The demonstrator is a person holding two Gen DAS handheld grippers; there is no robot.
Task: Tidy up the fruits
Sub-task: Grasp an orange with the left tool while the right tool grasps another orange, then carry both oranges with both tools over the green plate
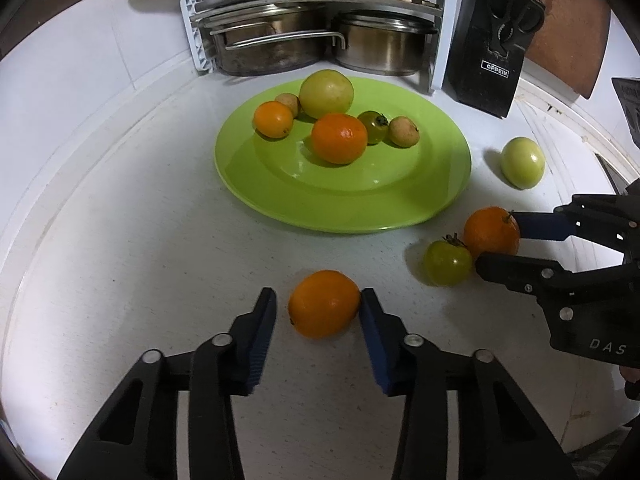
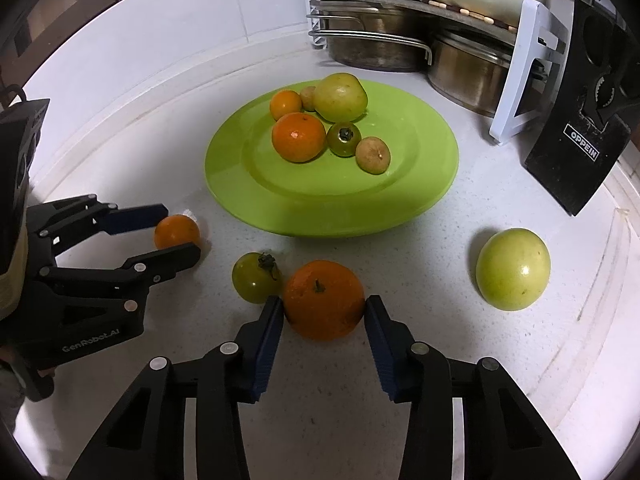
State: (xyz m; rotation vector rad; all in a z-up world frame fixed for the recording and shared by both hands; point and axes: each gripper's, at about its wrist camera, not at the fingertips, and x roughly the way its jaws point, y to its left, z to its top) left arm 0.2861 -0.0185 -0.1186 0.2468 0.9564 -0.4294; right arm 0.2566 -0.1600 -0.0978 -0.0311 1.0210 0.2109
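Lower frame: your left gripper [image 1: 318,306] brackets the small orange [image 1: 324,304], far pad short of contact. Right gripper [image 2: 324,312] pinches the big orange [image 2: 324,299]. Squeeze evenly; lift toward the plate [image 1: 360,208], upper centre.

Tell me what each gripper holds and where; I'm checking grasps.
Right gripper pinches the large orange by its two sides, on the counter. Left gripper holds nothing yet: its pads flank the small orange, one touching, one apart.
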